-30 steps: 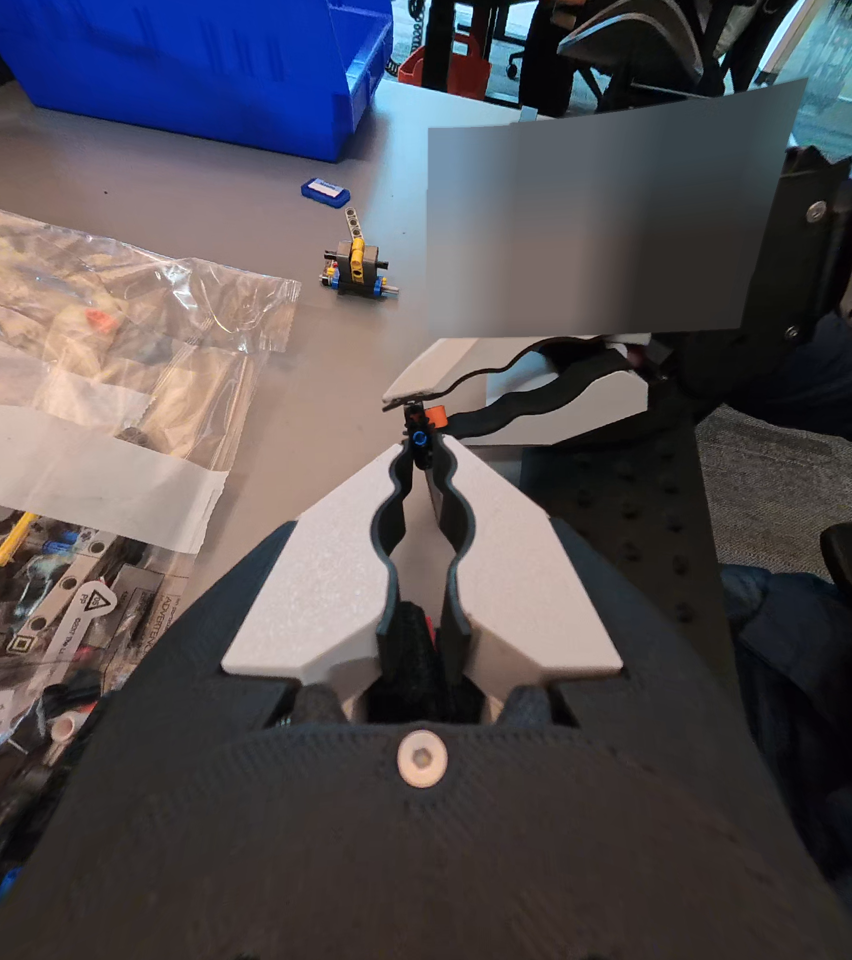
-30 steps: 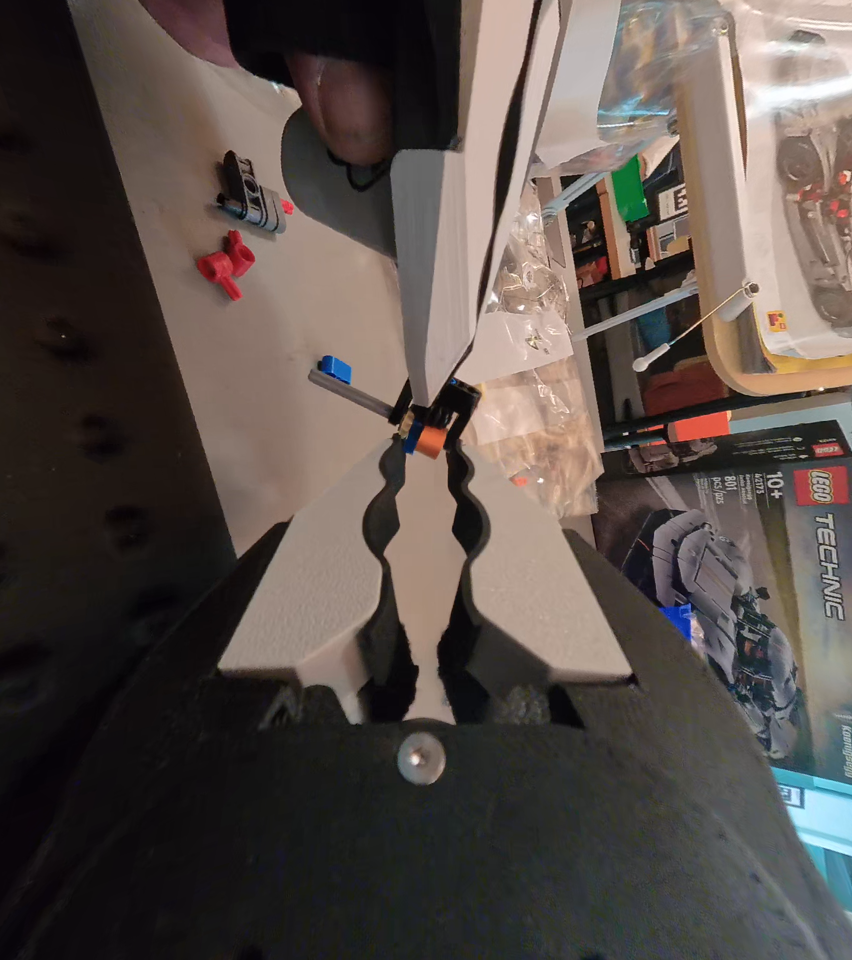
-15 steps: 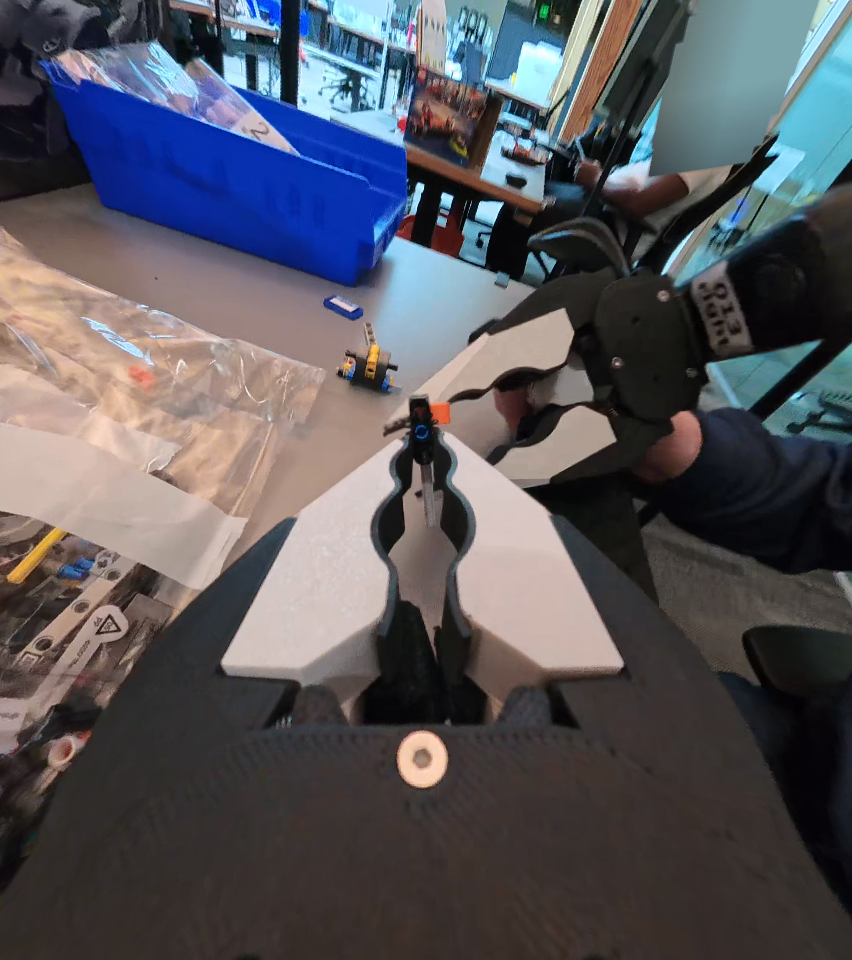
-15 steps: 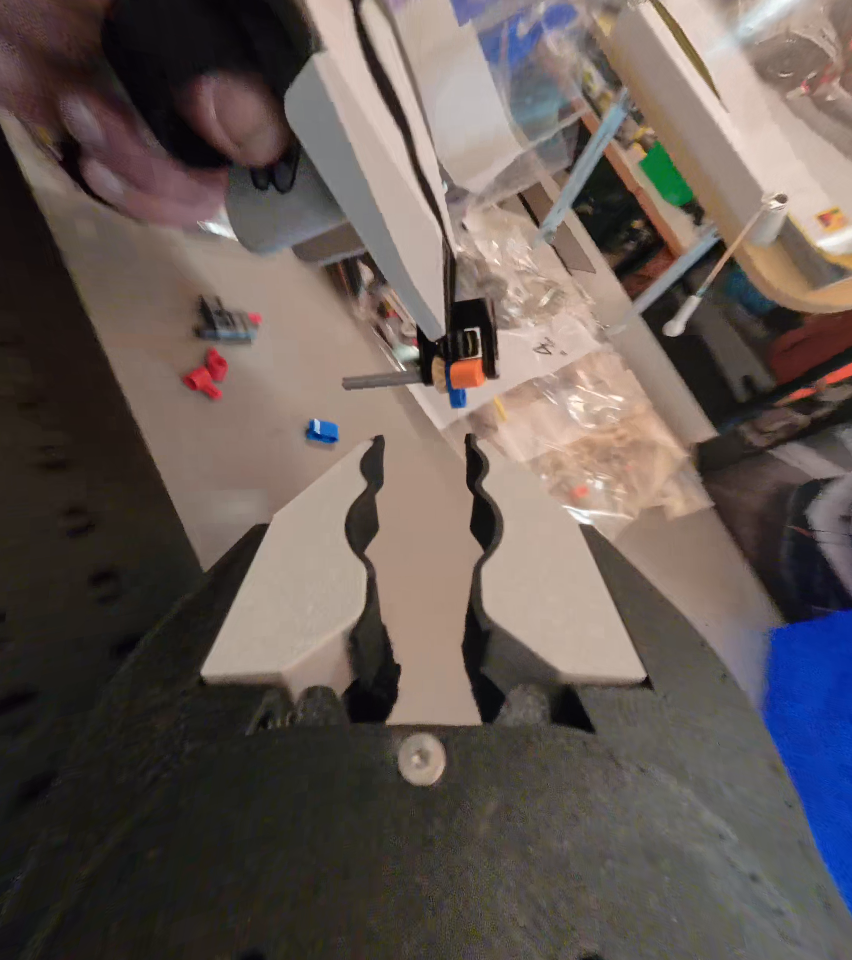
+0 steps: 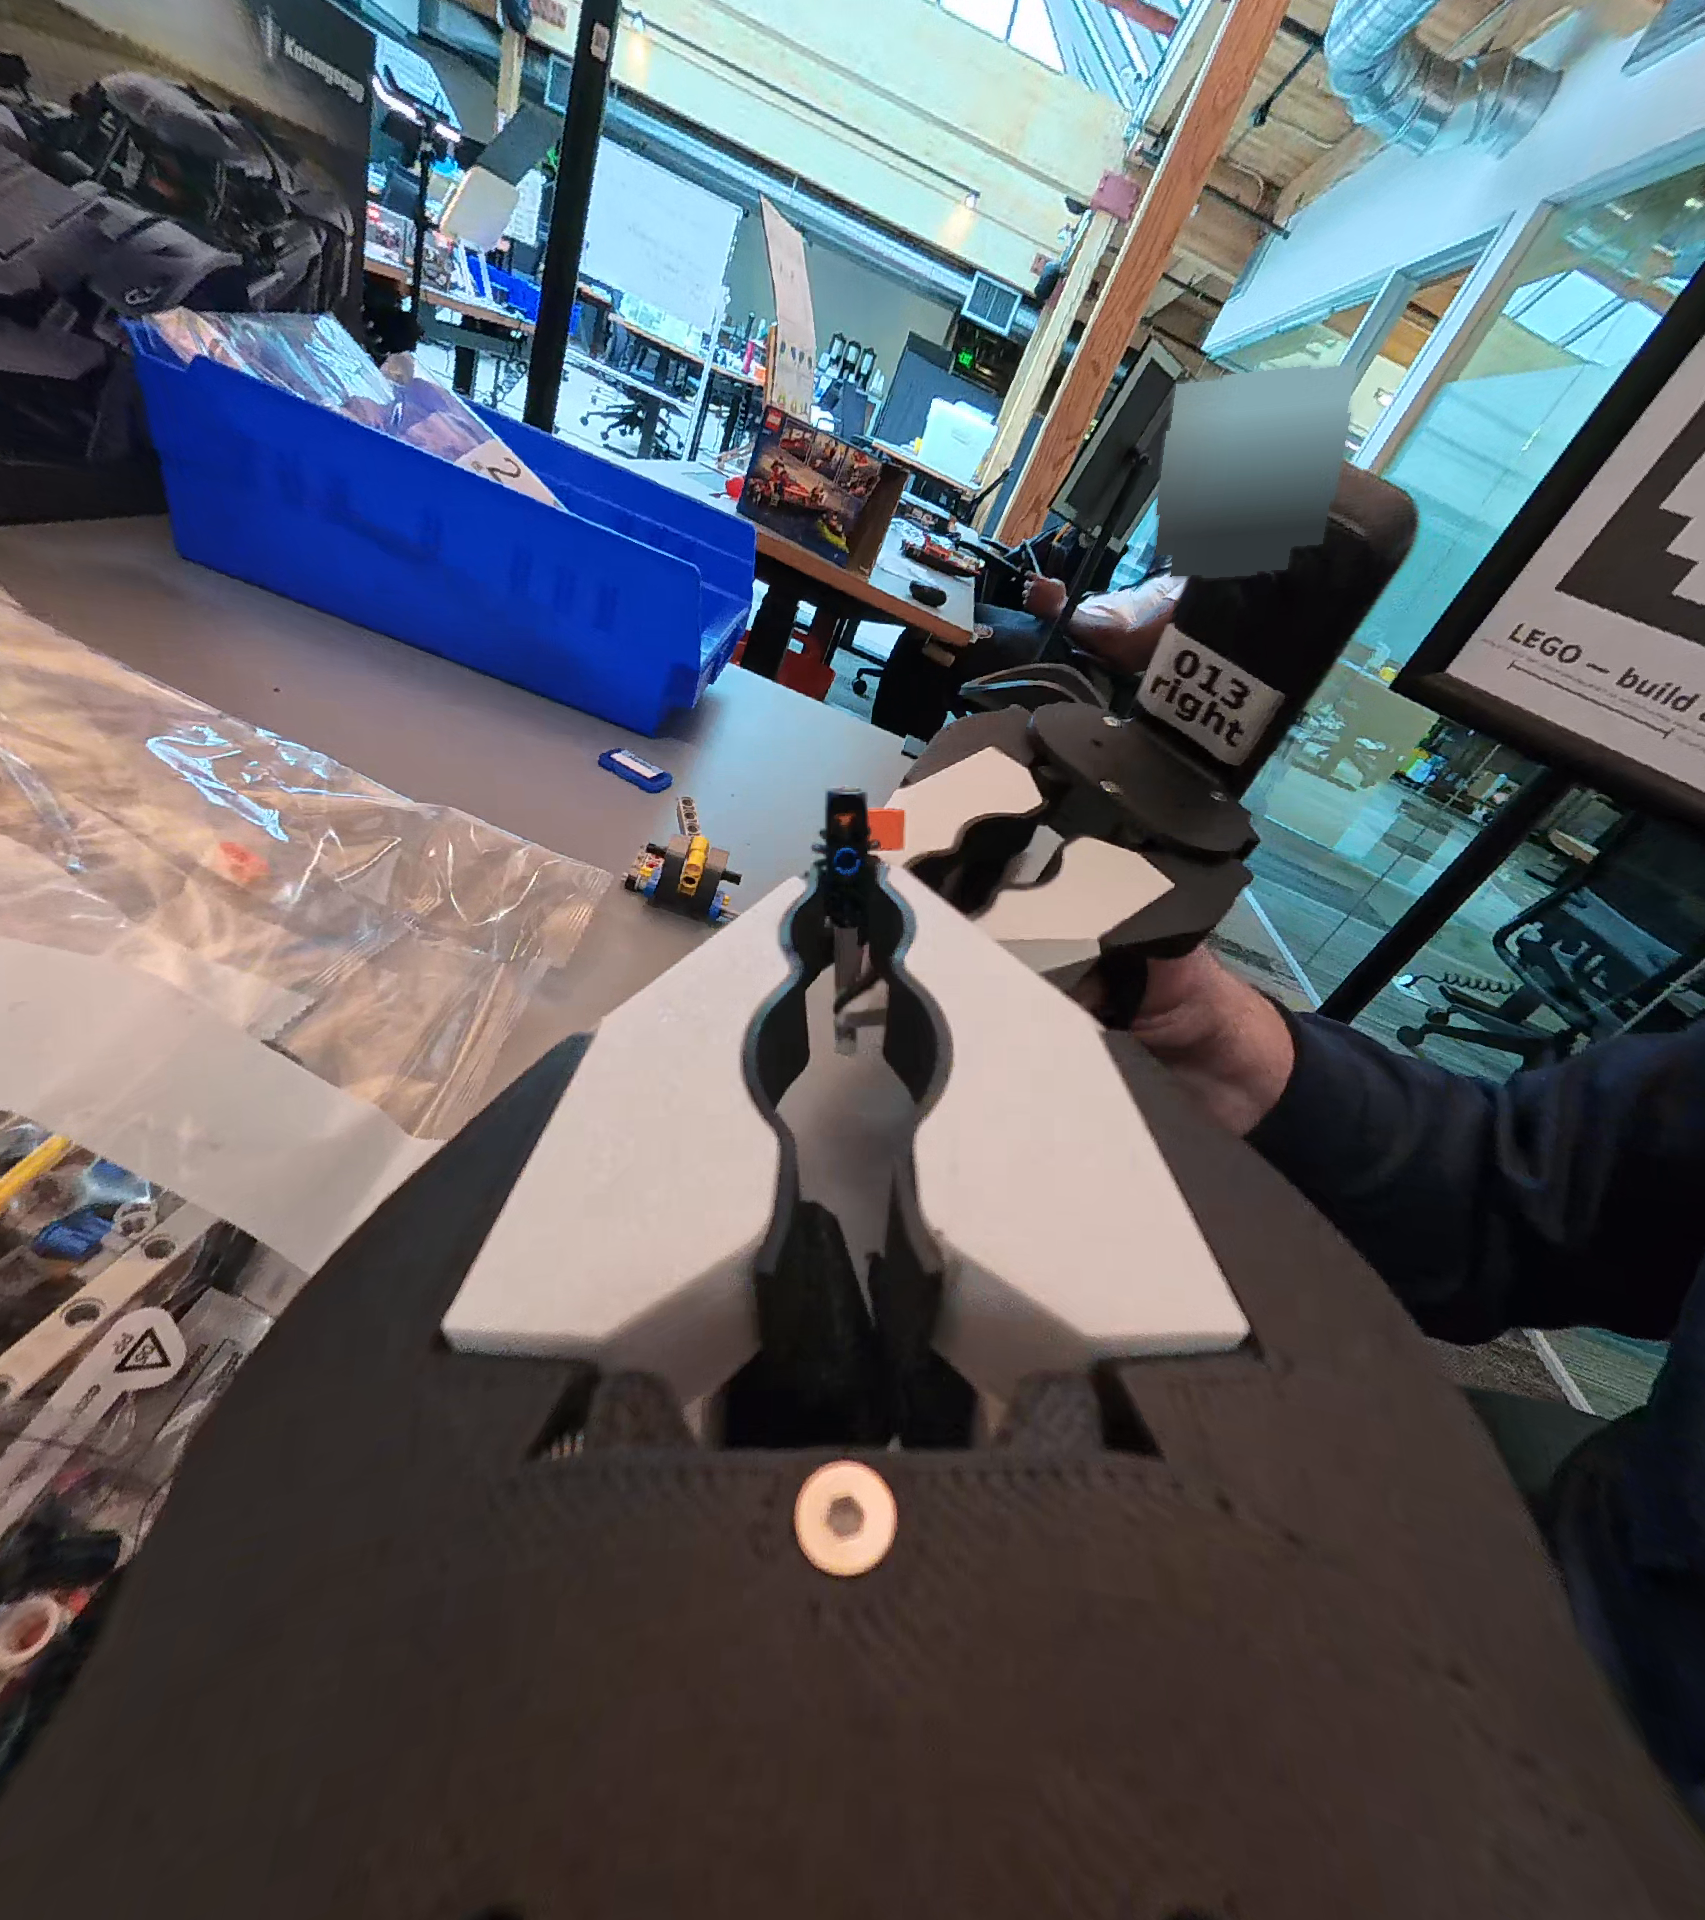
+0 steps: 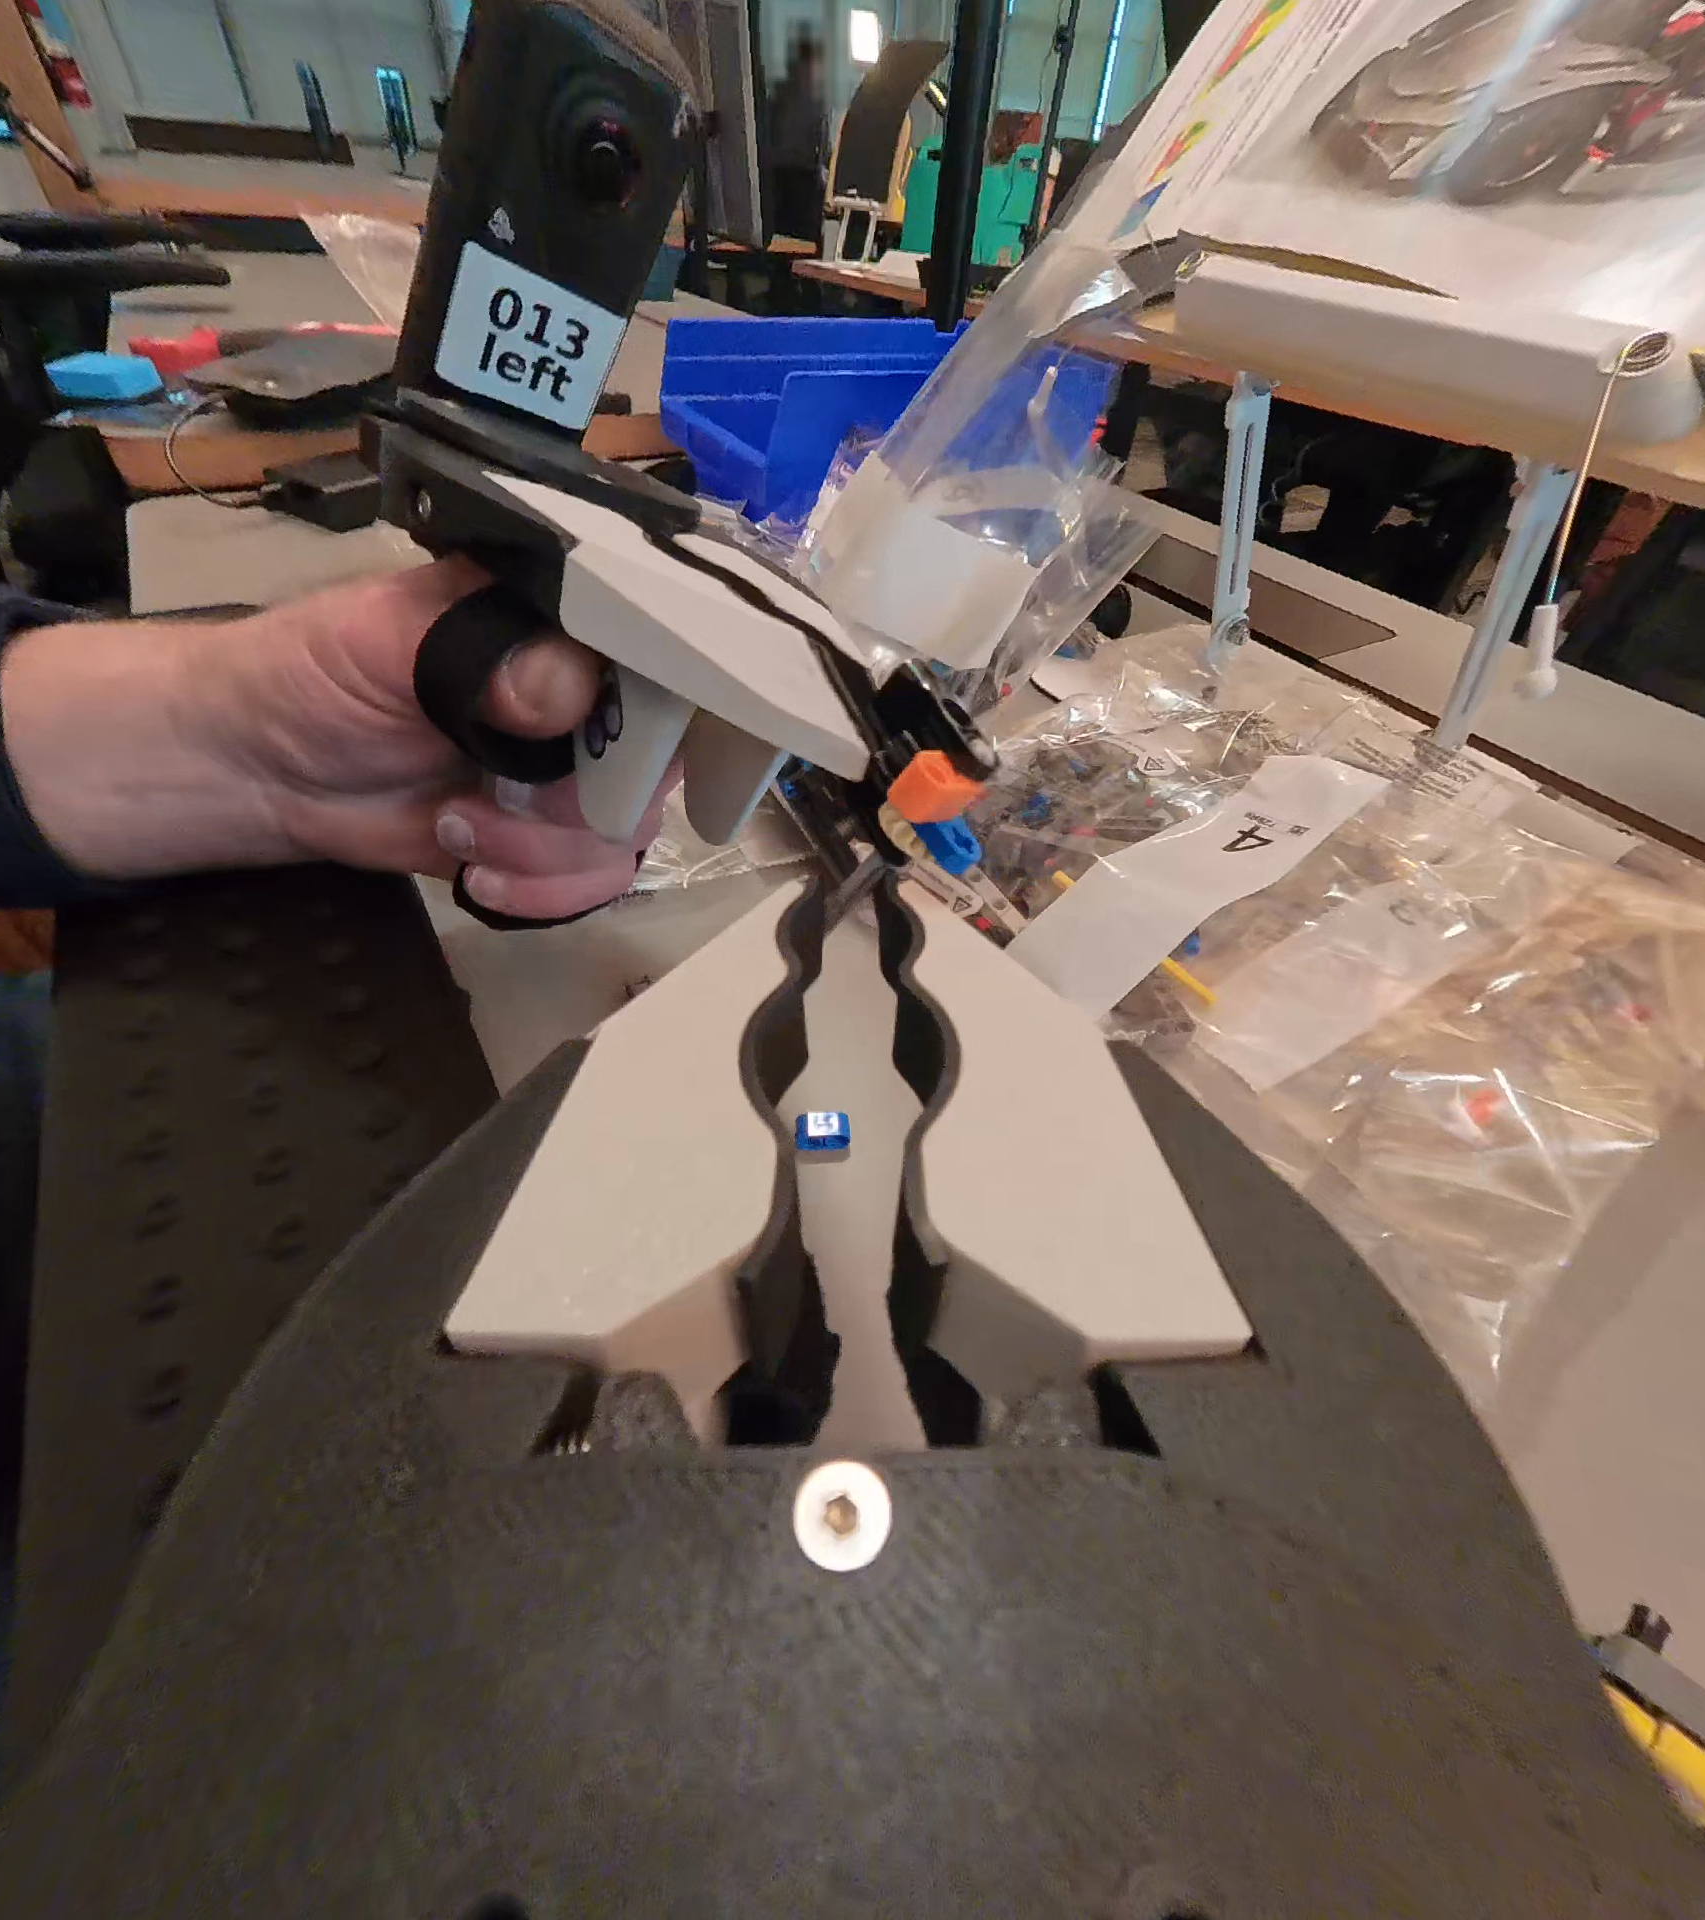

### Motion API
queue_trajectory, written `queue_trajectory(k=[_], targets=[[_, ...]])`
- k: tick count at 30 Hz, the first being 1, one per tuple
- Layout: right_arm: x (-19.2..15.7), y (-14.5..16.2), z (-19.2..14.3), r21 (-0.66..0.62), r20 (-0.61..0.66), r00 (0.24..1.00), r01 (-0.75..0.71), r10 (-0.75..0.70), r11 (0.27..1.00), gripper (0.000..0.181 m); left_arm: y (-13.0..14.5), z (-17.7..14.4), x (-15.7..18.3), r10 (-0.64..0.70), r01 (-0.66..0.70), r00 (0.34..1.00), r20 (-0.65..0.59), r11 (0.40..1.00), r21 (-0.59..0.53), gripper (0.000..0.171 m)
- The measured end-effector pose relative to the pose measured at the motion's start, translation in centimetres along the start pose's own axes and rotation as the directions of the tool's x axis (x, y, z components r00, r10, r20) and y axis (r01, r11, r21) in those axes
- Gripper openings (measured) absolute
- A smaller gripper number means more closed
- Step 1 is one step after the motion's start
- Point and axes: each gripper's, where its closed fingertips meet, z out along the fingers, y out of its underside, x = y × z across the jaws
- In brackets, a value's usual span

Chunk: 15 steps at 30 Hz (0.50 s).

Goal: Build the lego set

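My left gripper (image 5: 846, 868) is shut on a small lego assembly (image 5: 848, 847): a black piece with a blue pin, an orange block and a grey axle running back between my fingers. It is held in the air above the grey table (image 5: 474, 717). In the right wrist view the assembly (image 6: 931, 774) sits at the tip of the left gripper (image 6: 879, 727), just beyond my right gripper (image 6: 850, 896). The right jaws stand a narrow gap apart. The axle's end (image 6: 853, 888) shows at that gap, and I see no grip on it. In the left wrist view the right gripper (image 5: 915, 857) is just right of the orange block.
Clear bags of parts (image 5: 204, 831) cover the table's left. A blue bin (image 5: 432, 561) stands behind them. A small built sub-assembly (image 5: 682, 868) and a small blue piece (image 5: 635, 769) lie on the table. A booklet on a stand (image 6: 1450, 156) overhangs the bags. A black perforated board (image 6: 204, 1143) borders the table. My left and right fingertips are right by each other.
My right gripper let go of the assembly, opened and drew back, then narrowed again close under it. Both grippers tilted up and the left lifted the assembly higher.
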Motion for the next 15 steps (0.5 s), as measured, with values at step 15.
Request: queue_trajectory(k=[15], targets=[[0.9,1.8,0.0,-0.199,-0.156,0.935,0.285,-0.318,0.938,0.000,1.8,-0.1,0.0,0.280,-0.266,0.958,0.063,0.948,-0.176,0.025]])
